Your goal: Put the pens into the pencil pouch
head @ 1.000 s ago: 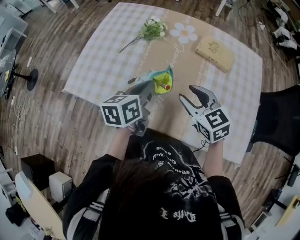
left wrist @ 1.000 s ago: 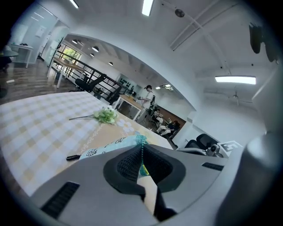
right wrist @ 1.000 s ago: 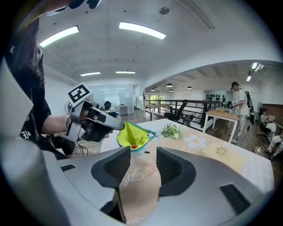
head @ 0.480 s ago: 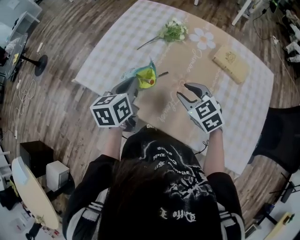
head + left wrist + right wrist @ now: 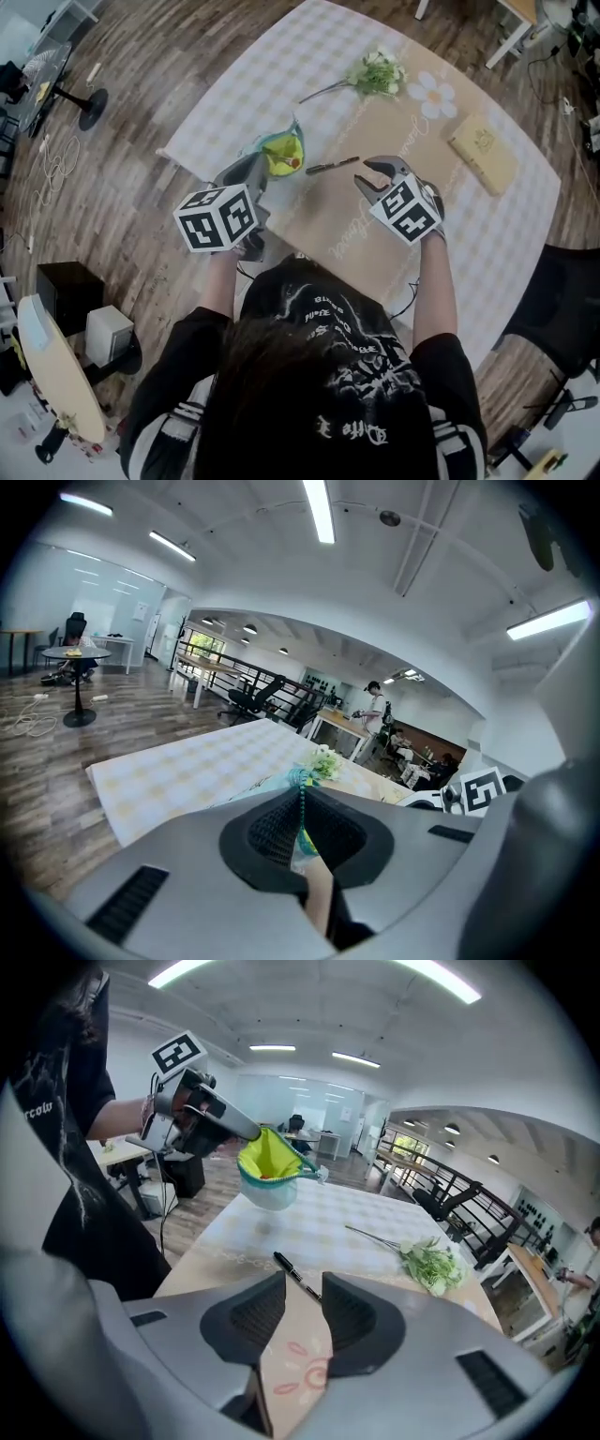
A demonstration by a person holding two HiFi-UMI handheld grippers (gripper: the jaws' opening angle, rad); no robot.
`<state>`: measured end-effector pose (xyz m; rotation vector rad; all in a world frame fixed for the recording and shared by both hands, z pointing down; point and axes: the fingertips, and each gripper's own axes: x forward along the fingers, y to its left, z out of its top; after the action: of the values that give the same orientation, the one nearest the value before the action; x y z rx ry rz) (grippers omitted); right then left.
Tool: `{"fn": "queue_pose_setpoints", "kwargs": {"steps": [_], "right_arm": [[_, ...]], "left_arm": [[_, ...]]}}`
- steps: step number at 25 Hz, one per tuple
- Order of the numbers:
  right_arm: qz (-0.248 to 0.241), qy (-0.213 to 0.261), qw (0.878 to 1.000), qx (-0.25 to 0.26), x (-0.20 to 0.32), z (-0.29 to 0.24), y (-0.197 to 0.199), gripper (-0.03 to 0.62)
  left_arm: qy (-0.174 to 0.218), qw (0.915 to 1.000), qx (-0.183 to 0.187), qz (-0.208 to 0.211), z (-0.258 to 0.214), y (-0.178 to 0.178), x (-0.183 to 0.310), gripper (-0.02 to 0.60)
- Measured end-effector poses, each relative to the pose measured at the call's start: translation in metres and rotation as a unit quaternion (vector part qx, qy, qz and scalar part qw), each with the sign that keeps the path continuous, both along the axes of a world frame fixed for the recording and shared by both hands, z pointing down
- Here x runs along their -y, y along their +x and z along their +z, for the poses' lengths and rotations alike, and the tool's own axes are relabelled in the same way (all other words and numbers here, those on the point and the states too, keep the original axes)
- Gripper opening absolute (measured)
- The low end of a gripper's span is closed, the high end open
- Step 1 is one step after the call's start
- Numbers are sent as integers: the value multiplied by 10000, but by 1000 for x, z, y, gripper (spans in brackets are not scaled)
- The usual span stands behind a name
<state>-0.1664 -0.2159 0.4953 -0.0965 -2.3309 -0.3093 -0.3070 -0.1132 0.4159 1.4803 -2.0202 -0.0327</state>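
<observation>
My left gripper (image 5: pixel 251 171) is shut on the rim of the pencil pouch (image 5: pixel 281 153), teal with a yellow lining, and holds it up with its mouth open at the table's left part. In the left gripper view the pouch's teal zipper edge (image 5: pixel 300 803) is pinched between the jaws. A black pen (image 5: pixel 331 166) lies flat on the cloth just right of the pouch. My right gripper (image 5: pixel 370 178) is over the table close to the pen's right end. Its jaws have just been closing and stand partly open with nothing between them. In the right gripper view the pen (image 5: pixel 298 1275) lies just beyond the right gripper (image 5: pixel 302 1302).
A flower sprig (image 5: pixel 375 73) lies at the far side of the checked tablecloth (image 5: pixel 234 103), and a tan book (image 5: pixel 483 153) lies at the right. A black office chair (image 5: pixel 562 309) stands by the table's right corner. Wooden floor surrounds the table.
The left gripper carried the pouch to the left, off the pen, which now lies in full view. The right gripper moved left and down toward the pen, and its jaws narrowed.
</observation>
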Motion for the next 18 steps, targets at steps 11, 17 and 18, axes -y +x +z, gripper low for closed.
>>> {"fn": "queue_pose_setpoints", "kwargs": {"steps": [11, 17, 18], "right_arm": [[-542, 197, 9939, -938, 23, 72, -38, 135], [-885, 153, 9875, -1293, 33, 97, -56, 149], [-962, 136, 9859, -1364, 34, 101, -58, 150]], "left_arm": [[-316, 9989, 94, -331, 17, -52, -9, 28], [-470, 9980, 199, -383, 22, -75, -17, 28], [-458, 9980, 197, -390, 21, -78, -17, 28]]}}
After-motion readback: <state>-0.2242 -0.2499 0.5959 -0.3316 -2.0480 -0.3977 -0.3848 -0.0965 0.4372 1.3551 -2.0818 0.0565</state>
